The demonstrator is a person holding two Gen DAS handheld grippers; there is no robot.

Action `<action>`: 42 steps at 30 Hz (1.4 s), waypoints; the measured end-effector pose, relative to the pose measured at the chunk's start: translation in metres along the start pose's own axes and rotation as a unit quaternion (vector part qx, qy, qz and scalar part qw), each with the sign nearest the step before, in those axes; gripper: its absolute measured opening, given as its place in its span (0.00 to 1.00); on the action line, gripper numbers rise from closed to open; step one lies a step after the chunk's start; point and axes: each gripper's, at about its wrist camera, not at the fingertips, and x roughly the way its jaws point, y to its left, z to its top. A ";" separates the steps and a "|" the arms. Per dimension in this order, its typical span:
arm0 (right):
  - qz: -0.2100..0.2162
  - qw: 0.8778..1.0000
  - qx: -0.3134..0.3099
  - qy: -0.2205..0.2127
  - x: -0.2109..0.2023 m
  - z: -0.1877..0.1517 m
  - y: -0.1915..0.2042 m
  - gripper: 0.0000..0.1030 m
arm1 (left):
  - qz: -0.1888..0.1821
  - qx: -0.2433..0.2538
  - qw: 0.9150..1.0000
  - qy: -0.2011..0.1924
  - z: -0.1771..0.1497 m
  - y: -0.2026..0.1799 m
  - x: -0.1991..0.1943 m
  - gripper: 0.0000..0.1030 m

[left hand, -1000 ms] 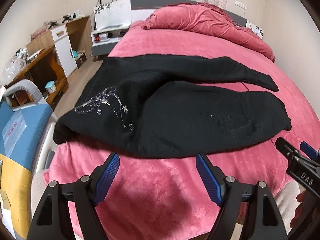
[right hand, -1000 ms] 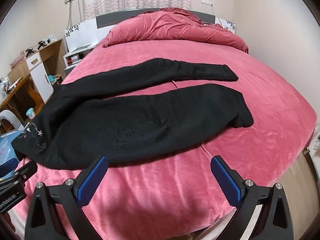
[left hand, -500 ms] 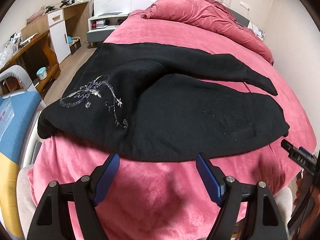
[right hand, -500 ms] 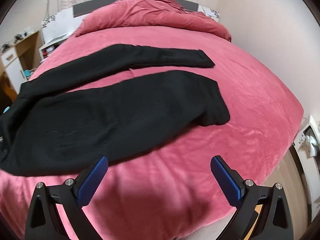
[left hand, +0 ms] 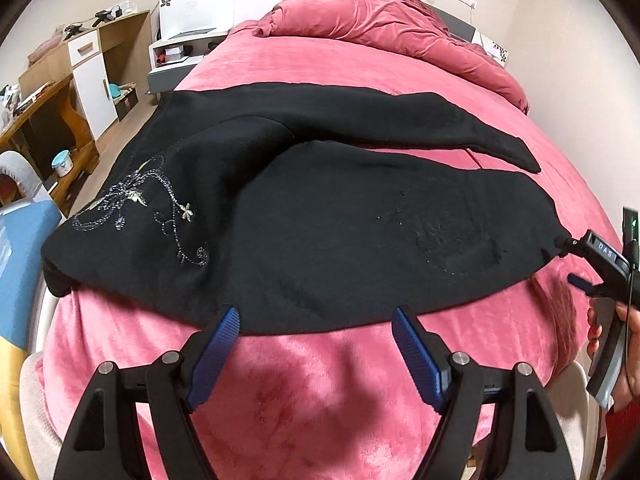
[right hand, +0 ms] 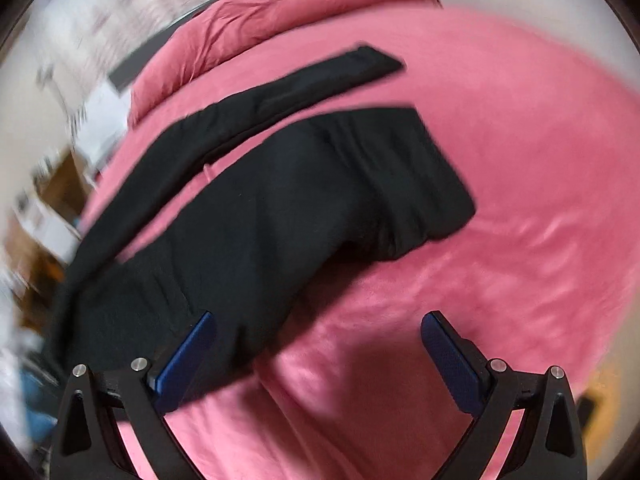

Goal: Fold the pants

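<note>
Black pants lie spread on a pink bed, waist at the left with silver embroidery, two legs running right. My left gripper is open, its blue pads at the near edge of the pants' lower leg. My right gripper is open over the near leg, close to its cuff; that view is blurred. The right gripper also shows at the right edge of the left wrist view, beside the cuff.
A rumpled pink duvet lies at the head of the bed. A wooden desk and white cabinet stand to the left, with a blue and yellow object near the bed's left edge. A wall runs along the right.
Both grippers have moved forward toward the pants. The right gripper swung right and tilted toward the near leg's cuff. Both stay open.
</note>
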 end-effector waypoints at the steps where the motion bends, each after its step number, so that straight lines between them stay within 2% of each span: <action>1: 0.018 0.999 0.034 0.001 0.005 0.003 -0.012 0.95 | 0.000 -0.003 1.000 -0.001 0.001 0.001 0.002 0.78; 3: 0.039 0.996 0.080 -0.001 0.015 0.008 -0.028 0.89 | 0.004 -0.006 1.000 -0.003 0.002 0.002 0.005 0.78; 7: 0.083 0.987 0.133 -0.039 0.021 0.025 -0.043 0.89 | 0.013 -0.009 1.000 -0.003 0.003 0.005 0.010 0.78; 9: 0.101 0.981 0.157 -0.054 0.025 0.035 -0.047 0.79 | 0.014 -0.011 1.000 0.001 0.004 0.006 0.014 0.78; 13: 0.129 0.963 0.230 -0.056 0.037 0.043 -0.063 0.65 | 0.015 -0.015 1.000 0.003 0.005 0.006 0.019 0.78; 14: 0.126 0.963 0.232 -0.055 0.038 0.048 -0.065 0.54 | 0.016 -0.014 1.000 0.002 0.005 0.006 0.019 0.78; 15: 0.118 0.966 0.223 -0.055 0.038 0.052 -0.065 0.36 | 0.022 -0.011 1.000 0.000 0.005 0.005 0.020 0.78; 16: 0.107 0.973 0.197 -0.059 0.036 0.057 -0.062 0.29 | 0.026 -0.008 1.000 -0.002 0.005 0.005 0.022 0.78; 18: 0.091 0.980 0.162 -0.068 0.032 0.063 -0.058 0.25 | 0.034 -0.003 0.999 -0.004 0.005 0.005 0.025 0.78; 21: 0.031 0.992 0.096 -0.082 0.016 0.070 -0.049 0.21 | 0.039 -0.007 0.999 -0.003 0.007 0.008 0.029 0.78; 23: -0.003 0.993 0.070 -0.093 0.005 0.070 -0.052 0.18 | 0.039 -0.018 0.999 0.001 0.008 0.012 0.030 0.78; 24: -0.025 0.993 0.056 -0.104 -0.002 0.071 -0.053 0.11 | 0.038 -0.022 0.999 0.001 0.008 0.014 0.030 0.78; 25: -0.051 0.991 0.042 -0.119 -0.012 0.073 -0.054 0.11 | 0.036 -0.026 0.999 0.000 0.007 0.016 0.029 0.78; 29: -0.086 0.985 0.031 -0.146 -0.037 0.080 -0.074 0.11 | 0.036 -0.029 0.999 -0.009 0.005 0.023 0.021 0.78; 32: -0.106 0.980 0.049 -0.161 -0.053 0.079 -0.093 0.11 | 0.039 -0.049 0.998 -0.027 0.003 0.038 0.010 0.78; 34: -0.135 0.974 0.061 -0.170 -0.061 0.076 -0.109 0.11 | 0.045 -0.069 0.996 -0.035 0.002 0.051 0.003 0.78; 35: -0.151 0.972 0.065 -0.165 -0.061 0.075 -0.120 0.11 | 0.050 -0.083 0.994 -0.041 0.002 0.061 0.000 0.78; 38: -0.145 0.977 0.095 -0.127 -0.050 0.072 -0.145 0.11 | 0.067 -0.105 0.991 -0.045 0.003 0.084 -0.004 0.78; 40: -0.155 0.977 0.091 -0.113 -0.044 0.071 -0.149 0.11 | 0.094 -0.119 0.987 -0.045 0.002 0.101 -0.004 0.78; 41: -0.164 0.977 0.079 -0.111 -0.043 0.072 -0.146 0.14 | 0.101 -0.131 0.985 -0.047 0.001 0.110 -0.006 0.78; 42: -0.171 0.976 0.074 -0.113 -0.045 0.073 -0.143 0.21 | 0.104 -0.140 0.983 -0.051 0.001 0.117 -0.009 0.78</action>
